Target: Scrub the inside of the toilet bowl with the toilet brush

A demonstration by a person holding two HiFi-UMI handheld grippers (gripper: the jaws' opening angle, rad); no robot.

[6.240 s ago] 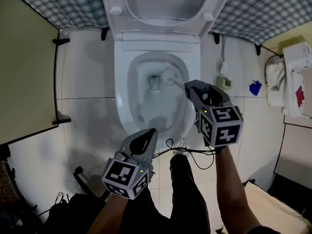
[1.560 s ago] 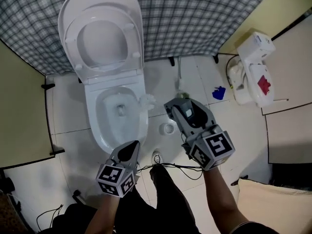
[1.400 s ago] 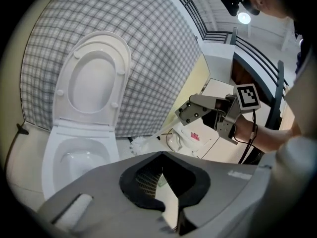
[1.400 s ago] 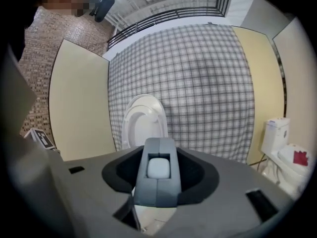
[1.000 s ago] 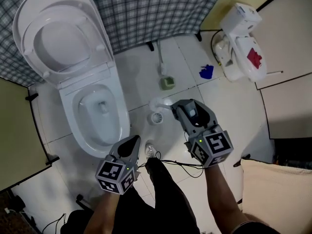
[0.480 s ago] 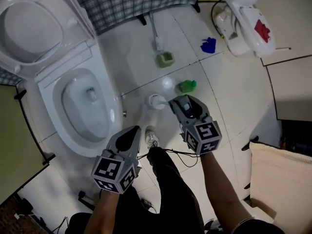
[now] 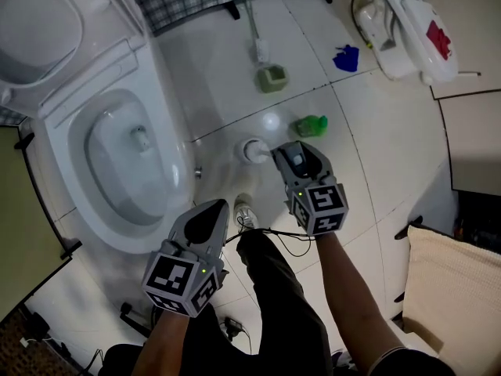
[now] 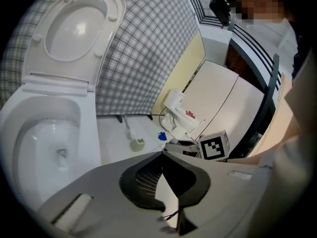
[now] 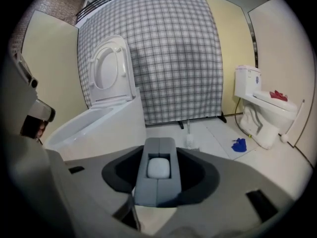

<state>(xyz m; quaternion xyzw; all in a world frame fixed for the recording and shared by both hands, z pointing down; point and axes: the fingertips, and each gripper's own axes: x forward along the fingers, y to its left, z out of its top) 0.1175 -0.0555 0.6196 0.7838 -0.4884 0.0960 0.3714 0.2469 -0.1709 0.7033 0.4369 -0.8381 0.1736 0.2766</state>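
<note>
The toilet bowl (image 7: pixel 117 163) stood open along the floor's left edge, its lid (image 7: pixel 31 22) raised. Near the bowl's front rim, the left gripper (image 7: pixel 213 208) hung with its jaws pressed together on nothing. Just right of the bowl's base, the toilet brush (image 7: pixel 254 149) had its white head down at the floor, outside the bowl. The right gripper (image 7: pixel 282 153) was clamped on the brush's handle. A small green object (image 7: pixel 311 125) lay just beyond.
</note>
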